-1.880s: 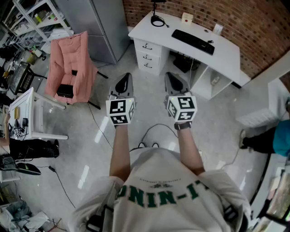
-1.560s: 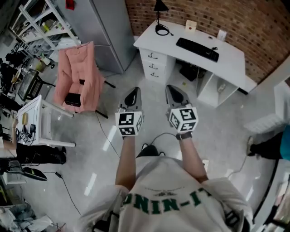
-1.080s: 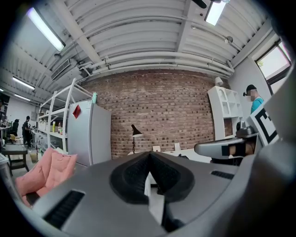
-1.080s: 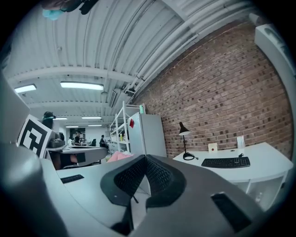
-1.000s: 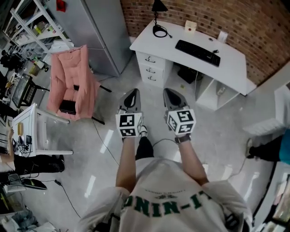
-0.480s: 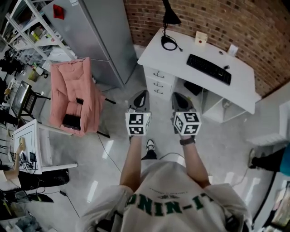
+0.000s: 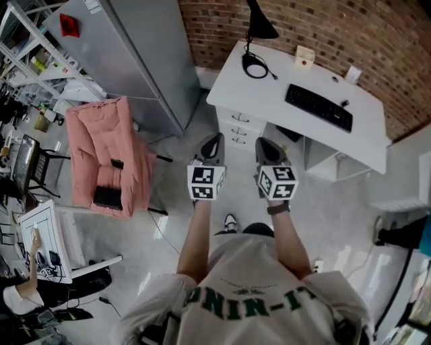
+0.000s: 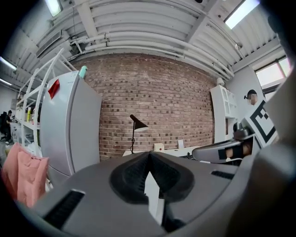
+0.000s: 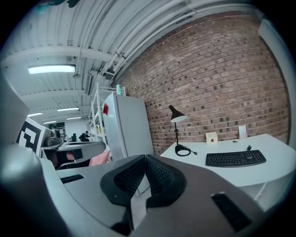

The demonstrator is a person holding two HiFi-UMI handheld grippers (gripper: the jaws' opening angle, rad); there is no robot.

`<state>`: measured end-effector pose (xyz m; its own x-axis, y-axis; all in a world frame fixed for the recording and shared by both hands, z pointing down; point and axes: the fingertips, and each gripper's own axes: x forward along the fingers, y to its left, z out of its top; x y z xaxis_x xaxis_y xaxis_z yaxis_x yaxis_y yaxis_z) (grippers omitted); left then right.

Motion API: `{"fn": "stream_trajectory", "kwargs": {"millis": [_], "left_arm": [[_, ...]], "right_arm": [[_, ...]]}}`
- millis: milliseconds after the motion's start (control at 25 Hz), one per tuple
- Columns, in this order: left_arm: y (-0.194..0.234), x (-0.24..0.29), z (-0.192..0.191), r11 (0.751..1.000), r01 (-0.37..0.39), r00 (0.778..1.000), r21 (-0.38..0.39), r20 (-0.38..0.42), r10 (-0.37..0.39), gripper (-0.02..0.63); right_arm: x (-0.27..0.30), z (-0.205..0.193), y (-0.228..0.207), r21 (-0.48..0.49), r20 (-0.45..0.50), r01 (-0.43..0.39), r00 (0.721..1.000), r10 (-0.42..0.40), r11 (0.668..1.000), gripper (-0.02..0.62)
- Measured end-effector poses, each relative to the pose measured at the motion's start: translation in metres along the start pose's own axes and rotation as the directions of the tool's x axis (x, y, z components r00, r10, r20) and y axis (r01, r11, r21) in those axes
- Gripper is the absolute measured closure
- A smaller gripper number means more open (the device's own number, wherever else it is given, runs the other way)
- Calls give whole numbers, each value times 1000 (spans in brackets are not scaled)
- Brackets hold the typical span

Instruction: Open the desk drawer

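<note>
The white desk [image 7: 269,94] stands against the brick wall. Its stack of three shut drawers [image 7: 237,128] sits under the desk's left end. Both grippers are held side by side in the air, short of the drawers, pointing at them. In the head view my left gripper [image 7: 214,139] is shut and empty, its tip just below the drawer fronts. My right gripper [image 7: 262,143] is beside it, also shut with nothing in it. The left gripper view shows the left gripper's [image 8: 149,155] jaws closed together, and the right gripper view shows the right gripper's [image 9: 144,157] jaws closed too.
On the desk lie a black keyboard [image 7: 318,106], a black lamp [image 7: 259,20] with a coiled cable [image 7: 254,64], and a small box [image 7: 305,57]. A grey cabinet [image 7: 128,60] stands left of the desk. A pink-covered chair [image 7: 104,158] is further left.
The person has walked towards the desk, so the desk and drawers are nearer. Both grippers have moved forward with them and stayed shut.
</note>
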<state>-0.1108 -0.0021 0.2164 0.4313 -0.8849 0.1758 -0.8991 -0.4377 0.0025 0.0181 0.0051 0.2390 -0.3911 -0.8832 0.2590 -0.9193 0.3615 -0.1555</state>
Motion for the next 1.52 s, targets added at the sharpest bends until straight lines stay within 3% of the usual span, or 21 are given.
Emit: {"fn": "stream_trajectory", "kwargs": {"millis": [200, 480, 640, 920, 1200, 1520], "left_arm": [[19, 27, -28, 999, 35, 998, -40, -56, -37, 604], [4, 71, -67, 992, 113, 985, -63, -123, -120, 604], [10, 107, -89, 989, 115, 976, -93, -172, -129, 604], [9, 159, -138, 979, 105, 960, -173, -240, -145, 604], [10, 178, -198, 965, 85, 937, -247, -309, -162, 604], [9, 202, -249, 956, 76, 919, -282, -353, -177, 604]], "right_arm": [[29, -17, -5, 5, -51, 20, 998, -20, 1000, 592], [61, -45, -30, 15, -105, -7, 994, 8, 1000, 592], [97, -54, -43, -22, -131, -41, 991, 38, 999, 592], [136, -86, -81, 20, -202, -41, 978, 44, 999, 592], [147, -133, -92, 59, -293, -52, 954, 67, 997, 591], [158, -176, -107, 69, -340, -61, 937, 81, 996, 592]]}}
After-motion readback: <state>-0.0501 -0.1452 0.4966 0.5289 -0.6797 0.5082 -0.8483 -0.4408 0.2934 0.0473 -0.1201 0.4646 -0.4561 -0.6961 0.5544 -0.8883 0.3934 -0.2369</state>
